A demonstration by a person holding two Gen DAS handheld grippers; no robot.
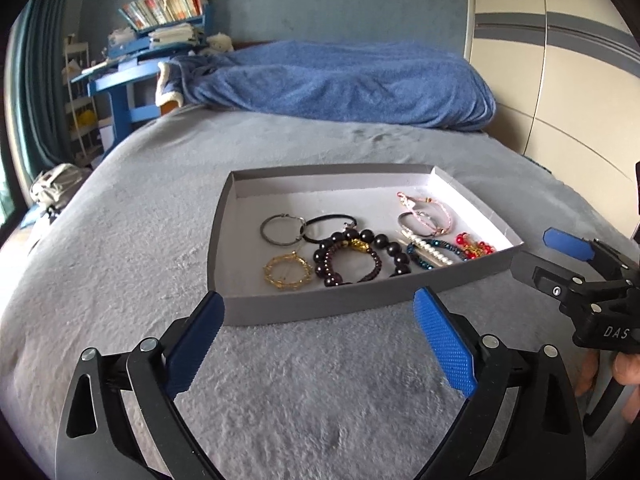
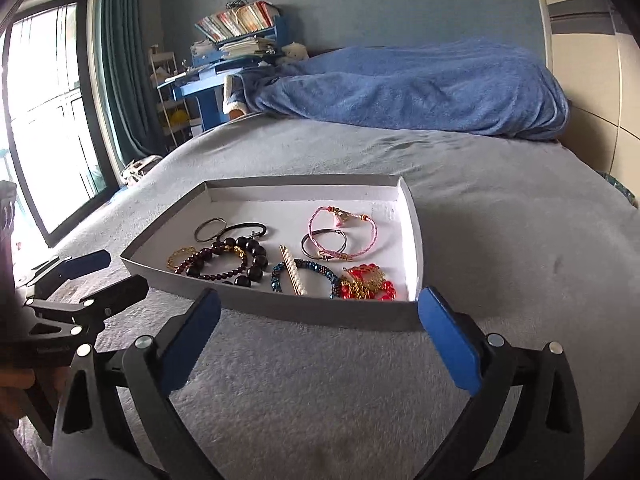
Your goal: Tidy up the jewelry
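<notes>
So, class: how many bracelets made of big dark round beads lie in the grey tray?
2. The large black bead bracelet lies near the tray's front wall; the smaller dark red bead bracelet sits partly inside it. Overlaps may hide others.

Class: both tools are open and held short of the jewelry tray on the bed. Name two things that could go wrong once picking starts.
1. The dark bead bracelets overlap, so lifting one may drag its neighbor out.
2. The tray is light card on a soft gray blanket; a push from the right tool or left tool could slide or tip it.
</notes>
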